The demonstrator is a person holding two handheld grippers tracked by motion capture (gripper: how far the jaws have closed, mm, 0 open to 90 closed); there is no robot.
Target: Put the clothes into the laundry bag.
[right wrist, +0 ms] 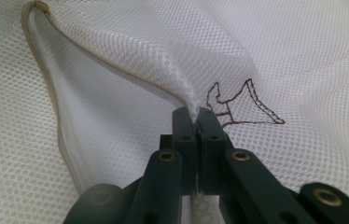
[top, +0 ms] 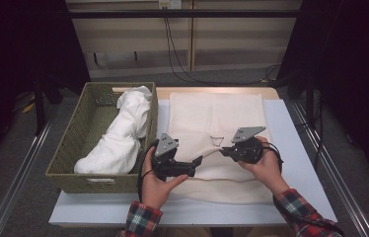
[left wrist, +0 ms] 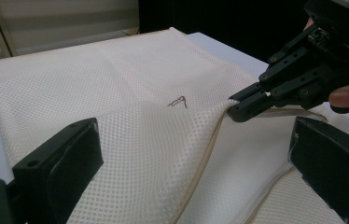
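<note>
This looks like a test room or lab, not a home. A small white table (top: 301,163) stands alone in the middle, with grey carpet floor (top: 5,163) all around it. Metal rails (top: 19,173) run along the floor at 9 o'clock and 3 o'clock of the table. Black curtains (top: 19,39) hang on both sides and make the room dark there. At 12 o'clock there is a plain pale wall (top: 133,39), and black cables (top: 182,64) drop down it from a wall socket (top: 169,4) and lie on the floor. A black stand (top: 38,106) stands at 10 o'clock.
</note>
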